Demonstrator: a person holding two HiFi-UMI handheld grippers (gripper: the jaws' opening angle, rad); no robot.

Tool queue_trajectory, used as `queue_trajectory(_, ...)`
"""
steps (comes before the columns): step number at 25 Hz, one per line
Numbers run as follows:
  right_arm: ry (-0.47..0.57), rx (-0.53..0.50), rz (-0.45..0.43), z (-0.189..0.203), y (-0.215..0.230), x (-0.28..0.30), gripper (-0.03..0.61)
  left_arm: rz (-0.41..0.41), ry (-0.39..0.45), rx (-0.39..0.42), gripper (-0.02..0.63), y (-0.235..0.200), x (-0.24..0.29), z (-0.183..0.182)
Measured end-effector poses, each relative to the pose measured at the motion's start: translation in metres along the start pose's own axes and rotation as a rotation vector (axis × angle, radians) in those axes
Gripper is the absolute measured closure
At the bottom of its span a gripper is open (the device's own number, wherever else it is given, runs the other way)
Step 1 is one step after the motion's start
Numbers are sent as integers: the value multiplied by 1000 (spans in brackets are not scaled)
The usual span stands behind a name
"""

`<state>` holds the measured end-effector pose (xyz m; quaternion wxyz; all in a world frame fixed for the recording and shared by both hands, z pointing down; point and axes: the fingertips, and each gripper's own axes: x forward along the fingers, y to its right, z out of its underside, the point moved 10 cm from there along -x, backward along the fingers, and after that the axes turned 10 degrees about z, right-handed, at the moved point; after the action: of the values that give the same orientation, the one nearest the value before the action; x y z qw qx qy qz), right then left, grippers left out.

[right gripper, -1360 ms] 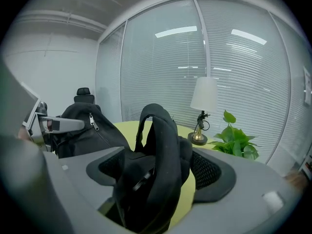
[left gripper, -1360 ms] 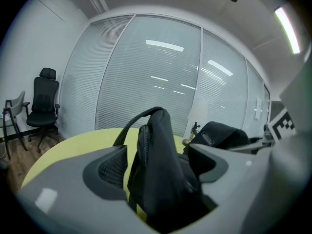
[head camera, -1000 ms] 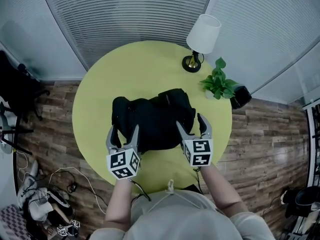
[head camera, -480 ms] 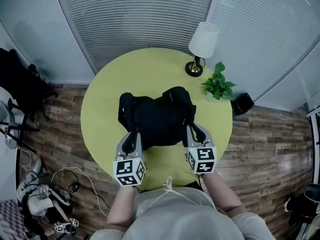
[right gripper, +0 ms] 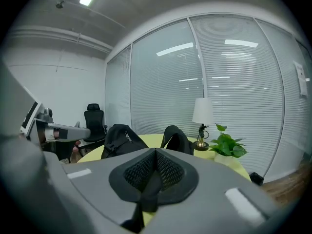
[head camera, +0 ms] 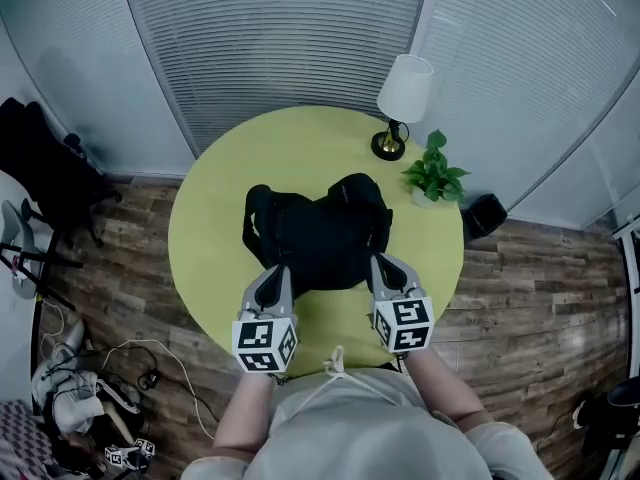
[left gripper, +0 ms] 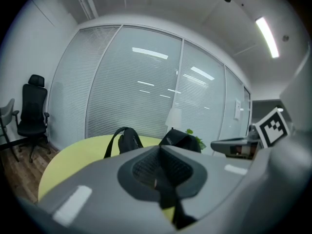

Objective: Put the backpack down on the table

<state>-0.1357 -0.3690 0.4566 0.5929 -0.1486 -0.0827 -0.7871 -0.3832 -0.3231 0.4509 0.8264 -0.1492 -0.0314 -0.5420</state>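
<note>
Head view: high above the person, facing steeply down; the whole round table (head camera: 225, 198) sits mid-frame, floor around it.
Left gripper view: low on the left gripper (head camera: 277, 271), looking almost level across the table toward the blinds (head camera: 280, 38).
Right gripper view: likewise on the right gripper (head camera: 383, 265); its jaws fill the lower frame.
Shared: all 3 show the backpack (head camera: 320, 233), lamp (head camera: 405, 88) and plant (head camera: 435, 173).

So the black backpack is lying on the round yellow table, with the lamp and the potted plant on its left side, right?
Not quite. The backpack does lie on the round yellow table, but the lamp and the potted plant stand on its right side, near the far rim. The head view shows this.
</note>
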Motion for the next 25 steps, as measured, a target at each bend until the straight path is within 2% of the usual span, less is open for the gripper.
queue_trajectory(7,-29,-9,-23,5,-4,-2,581,10,11,-24,609,2,-4,1)
queue_trajectory(16,-31,-3,-25,5,-8,-4,581,22,8,-14,607,2,-9,-1)
queue_trajectory(20,-27,-5,-21,7,-7,0,581,58,-1,-45,607,0,-3,2)
queue_trajectory(25,-29,-12,-27,10,-5,2,581,56,-11,-66,607,-1,0,7)
